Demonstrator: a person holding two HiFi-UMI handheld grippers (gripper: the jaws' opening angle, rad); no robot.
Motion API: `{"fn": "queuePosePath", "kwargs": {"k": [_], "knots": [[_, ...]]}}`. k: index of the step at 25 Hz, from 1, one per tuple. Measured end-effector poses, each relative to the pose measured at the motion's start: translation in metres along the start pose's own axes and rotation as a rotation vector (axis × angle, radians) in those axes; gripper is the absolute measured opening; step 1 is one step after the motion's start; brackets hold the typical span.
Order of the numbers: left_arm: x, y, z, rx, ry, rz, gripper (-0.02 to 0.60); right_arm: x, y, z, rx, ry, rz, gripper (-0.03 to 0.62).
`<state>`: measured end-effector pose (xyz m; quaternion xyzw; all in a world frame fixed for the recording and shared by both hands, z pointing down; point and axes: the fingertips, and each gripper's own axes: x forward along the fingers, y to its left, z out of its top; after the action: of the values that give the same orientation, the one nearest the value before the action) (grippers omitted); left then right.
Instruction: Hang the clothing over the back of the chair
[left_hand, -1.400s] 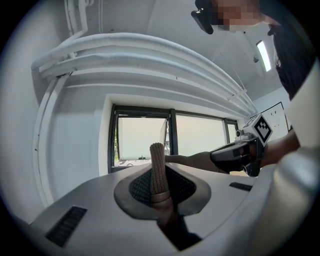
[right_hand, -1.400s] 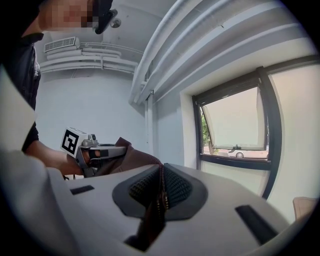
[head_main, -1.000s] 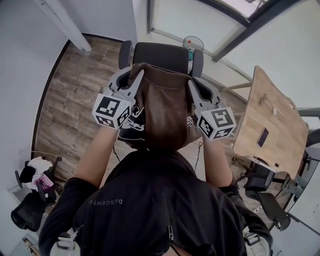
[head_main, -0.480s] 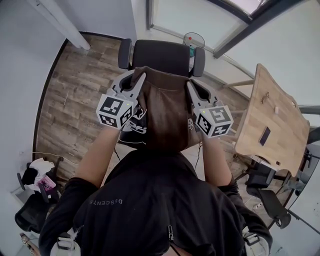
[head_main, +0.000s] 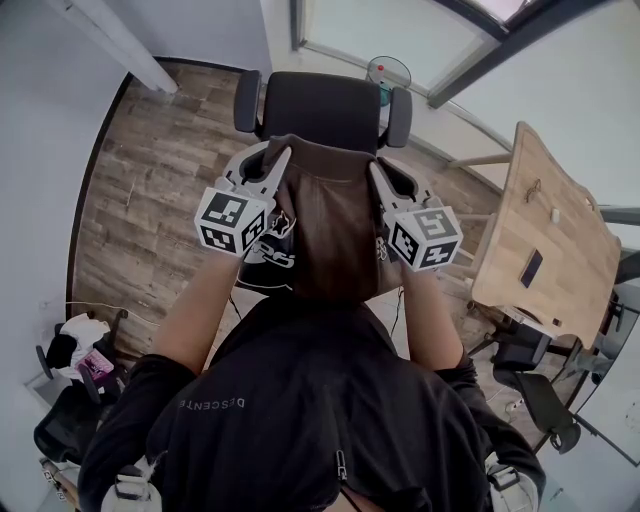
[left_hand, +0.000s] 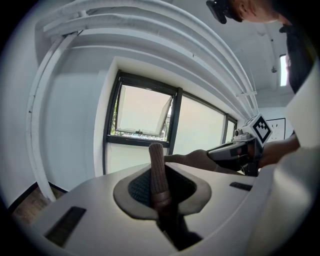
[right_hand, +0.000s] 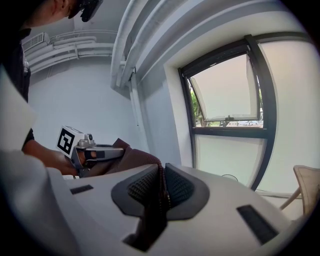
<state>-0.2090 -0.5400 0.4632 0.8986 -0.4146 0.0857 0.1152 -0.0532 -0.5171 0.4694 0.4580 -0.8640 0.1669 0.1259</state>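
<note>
The left gripper (head_main: 267, 155) and right gripper (head_main: 384, 172) are lower than before. Each pinches a top corner of the brown clothing (head_main: 335, 230), which hangs between them, just short of the chair (head_main: 320, 105). The right jaws have just been opening a little.

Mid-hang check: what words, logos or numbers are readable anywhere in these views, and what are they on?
"DESCENTE": small pale print on the person's black top, upside down in the head view.
White lettering on the black fabric below the left marker cube: too broken up to read.
Marker cubes: black-and-white square patterns only, no words.
Brown clothing: no print shows.
Both gripper views: no text.
</note>
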Motion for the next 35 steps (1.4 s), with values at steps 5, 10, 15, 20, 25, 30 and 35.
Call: {"fn": "queuePosePath", "kwargs": {"k": [5,10,15,20,25,30,35], "knots": [[0.001,0.003,-0.010,-0.017,0.023,0.000,0.058,0.008,-0.001,-0.011,0.025,0.041,0.002,0.066],[0.002,0.005,-0.016,-0.025,0.040,-0.004,0.063,0.011,-0.002,-0.016,0.035,0.060,-0.008,0.072],[0.005,0.006,-0.023,-0.045,0.062,-0.015,0.080,0.011,-0.006,-0.023,0.048,0.078,-0.034,0.110],[0.006,0.007,-0.032,-0.068,0.095,-0.028,0.151,0.011,-0.009,-0.029,0.075,0.092,-0.061,0.190],[0.005,0.011,-0.031,-0.075,0.092,-0.009,0.232,0.006,-0.009,-0.029,0.086,0.096,-0.070,0.229],[0.004,0.009,-0.028,-0.066,0.088,-0.018,0.236,0.002,-0.006,-0.027,0.085,0.088,-0.079,0.232],[0.002,0.004,-0.025,-0.062,0.083,-0.037,0.235,-0.003,-0.001,-0.026,0.083,0.086,-0.084,0.232]]}}
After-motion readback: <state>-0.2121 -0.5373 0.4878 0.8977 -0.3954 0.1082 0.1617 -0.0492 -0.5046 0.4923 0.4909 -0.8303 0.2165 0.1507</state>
